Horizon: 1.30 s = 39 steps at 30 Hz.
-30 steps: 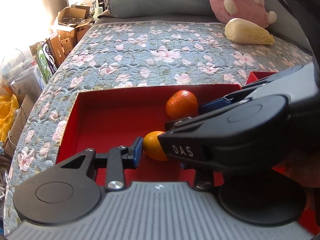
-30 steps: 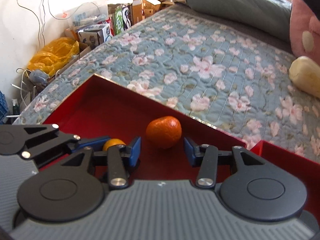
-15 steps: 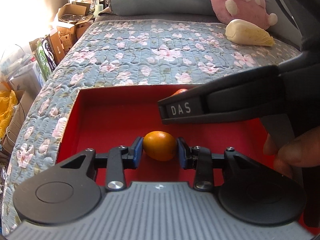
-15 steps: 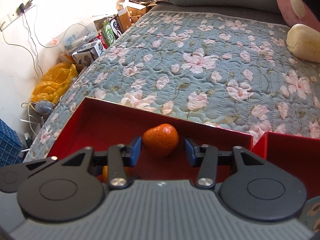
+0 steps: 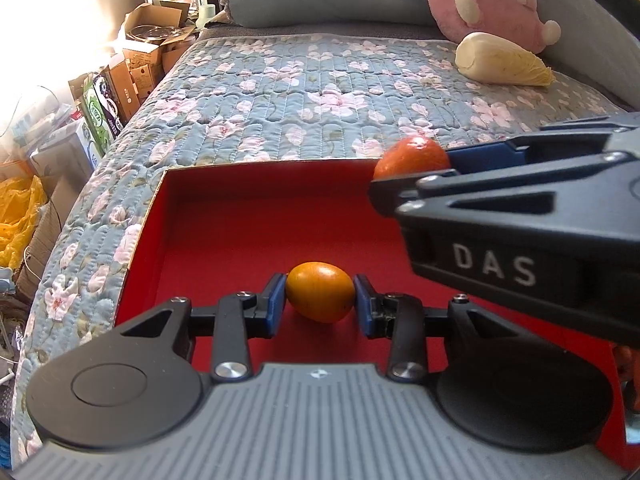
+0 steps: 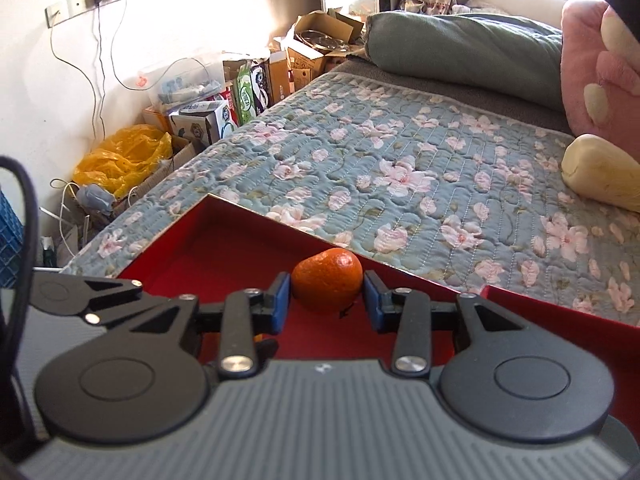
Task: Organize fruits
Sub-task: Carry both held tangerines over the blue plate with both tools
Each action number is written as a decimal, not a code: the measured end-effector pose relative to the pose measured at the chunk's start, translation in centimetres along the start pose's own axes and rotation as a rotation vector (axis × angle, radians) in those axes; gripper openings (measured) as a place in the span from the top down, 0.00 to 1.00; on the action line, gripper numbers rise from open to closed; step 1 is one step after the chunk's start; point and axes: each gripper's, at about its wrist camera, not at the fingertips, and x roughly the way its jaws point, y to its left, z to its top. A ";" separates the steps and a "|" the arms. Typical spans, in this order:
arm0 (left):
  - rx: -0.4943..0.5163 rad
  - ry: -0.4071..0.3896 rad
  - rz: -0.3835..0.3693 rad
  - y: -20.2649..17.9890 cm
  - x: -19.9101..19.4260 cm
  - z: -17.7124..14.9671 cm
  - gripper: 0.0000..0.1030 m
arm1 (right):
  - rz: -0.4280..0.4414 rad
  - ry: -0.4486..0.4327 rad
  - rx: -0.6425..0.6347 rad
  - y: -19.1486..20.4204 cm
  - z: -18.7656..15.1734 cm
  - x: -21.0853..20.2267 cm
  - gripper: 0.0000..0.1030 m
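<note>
Here, the left gripper (image 5: pixel 320 300) has its blue pads pressed on either side of a smooth, egg-shaped orange fruit (image 5: pixel 320 297) over the red-lined tray (image 5: pixel 240 240); the right gripper (image 6: pixel 326 294), up and to its right, is clamped on a dimpled, rounder tangerine (image 6: pixel 327 278) by the tray's far wall; quilted floral bedspread (image 5: pixel 300 92) lies beyond.

Shallow red cardboard tray (image 5: pixel 144 236) lay on flowered quilted bedspread (image 5: pixel 304 92). Smooth orange oval fruit (image 5: pixel 320 297) sat inside tray, near front. Dimpled orange mandarin (image 6: pixel 327 280) was by tray's far wall, right of oval fruit. Pale cabbage-shaped cushion (image 5: pixel 502 62) lay well behind, right.
</note>
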 end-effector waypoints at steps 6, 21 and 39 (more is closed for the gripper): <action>0.000 -0.009 0.020 -1.7 -1.6 -0.5 0.59 | -0.008 -0.025 0.018 -0.9 -1.4 -3.1 0.59; -0.011 -0.004 0.028 -5.1 -5.3 -3.7 0.59 | 0.035 -0.078 0.011 -1.2 -4.2 -9.3 0.59; -0.003 -0.104 0.004 -7.1 -10.3 -5.7 0.59 | 0.049 -0.104 0.077 -3.2 -8.8 -14.7 0.59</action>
